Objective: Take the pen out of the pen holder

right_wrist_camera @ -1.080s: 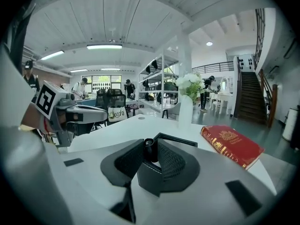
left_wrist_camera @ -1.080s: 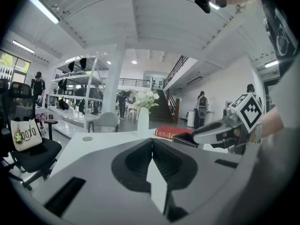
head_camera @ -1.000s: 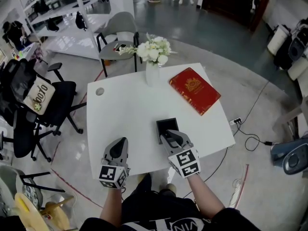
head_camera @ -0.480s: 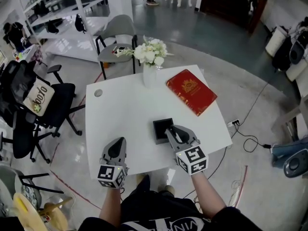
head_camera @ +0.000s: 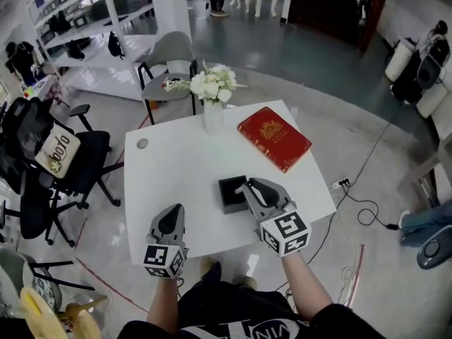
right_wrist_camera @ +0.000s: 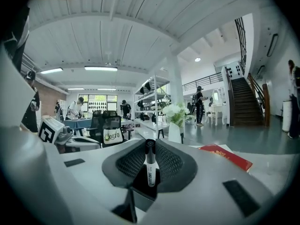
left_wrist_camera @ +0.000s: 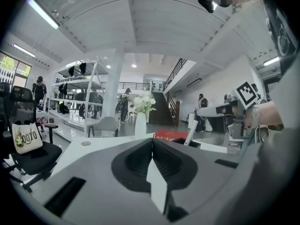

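The left gripper (head_camera: 172, 214) hangs over the near edge of the smooth white table (head_camera: 169, 161), its jaws pressed together with nothing between them. It looks idle in this step. To its right stands the pen holder (head_camera: 231, 193), a small square matte-black box with an open top. Just right of it, the right gripper (head_camera: 247, 185) has its jaws part-way closed on the pen (right_wrist_camera: 149, 164). They have just been closing, and their textured dark pads pinch the barrel below the cap. The pen is slim and round, white with small print and a dark cap, and it stands upright directly above the holder's dark mouth.

The extraction step seems to be under way. Whether the lower end has cleared the rim I cannot tell. The next move calls for a straight upward pull with a steady pinch, since the smooth barrel could slip or tip the light box.
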`<state>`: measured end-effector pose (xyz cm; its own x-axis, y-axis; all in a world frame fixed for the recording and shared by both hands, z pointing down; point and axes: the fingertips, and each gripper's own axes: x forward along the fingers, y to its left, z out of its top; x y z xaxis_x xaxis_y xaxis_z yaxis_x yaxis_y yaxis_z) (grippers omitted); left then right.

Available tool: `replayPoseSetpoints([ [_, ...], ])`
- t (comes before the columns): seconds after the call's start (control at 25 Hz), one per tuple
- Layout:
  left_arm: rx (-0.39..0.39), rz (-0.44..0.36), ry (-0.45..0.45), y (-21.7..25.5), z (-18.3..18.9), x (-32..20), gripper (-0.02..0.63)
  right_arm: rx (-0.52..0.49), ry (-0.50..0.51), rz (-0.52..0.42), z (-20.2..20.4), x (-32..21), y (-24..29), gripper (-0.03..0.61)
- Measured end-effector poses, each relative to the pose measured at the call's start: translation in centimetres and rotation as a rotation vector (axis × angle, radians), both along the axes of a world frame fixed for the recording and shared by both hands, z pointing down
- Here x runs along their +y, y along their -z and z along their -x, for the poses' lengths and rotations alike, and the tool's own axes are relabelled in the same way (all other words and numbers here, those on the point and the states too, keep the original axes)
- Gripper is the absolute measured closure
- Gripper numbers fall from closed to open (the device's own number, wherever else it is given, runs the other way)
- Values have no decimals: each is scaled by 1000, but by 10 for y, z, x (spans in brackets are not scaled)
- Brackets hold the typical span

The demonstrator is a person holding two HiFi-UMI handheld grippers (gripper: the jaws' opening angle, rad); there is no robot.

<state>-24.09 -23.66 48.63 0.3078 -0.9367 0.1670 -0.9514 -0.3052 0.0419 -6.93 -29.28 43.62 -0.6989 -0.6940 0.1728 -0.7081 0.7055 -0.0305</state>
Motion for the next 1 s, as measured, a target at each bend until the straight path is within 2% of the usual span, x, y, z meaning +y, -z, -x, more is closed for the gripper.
replayPoseSetpoints([
  [0.52, -1, -35, 8, 13, -8, 4, 609, -83, -1, -83, -15, 8, 51, 505],
  [1.0, 9, -39, -11, 15, -23, 6, 609, -57, -72, -105, -51, 8, 57, 506],
])
